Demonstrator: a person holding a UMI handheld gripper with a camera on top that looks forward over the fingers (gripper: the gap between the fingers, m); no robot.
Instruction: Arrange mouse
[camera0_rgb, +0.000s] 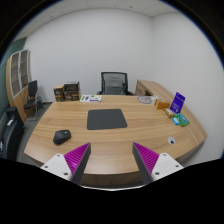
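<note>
Gripper (111, 158) hovered above the near edge of the wooden table (120, 142), its fingers (75, 158) spread wide with nothing between them. The mouse (62, 136) lay on the table at the left, well apart from the dark mouse pad (106, 120) at the centre. An office chair (115, 83) stood at the far side

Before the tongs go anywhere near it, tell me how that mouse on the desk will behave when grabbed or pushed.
The mouse looks small and rigid, so probably light and stiff. It lies on the bare wooden desk, left of the dark mouse mat, so a push would likely slide it. Its rounded shell may slip between the pads. The tongs are open, well short of it.
</note>
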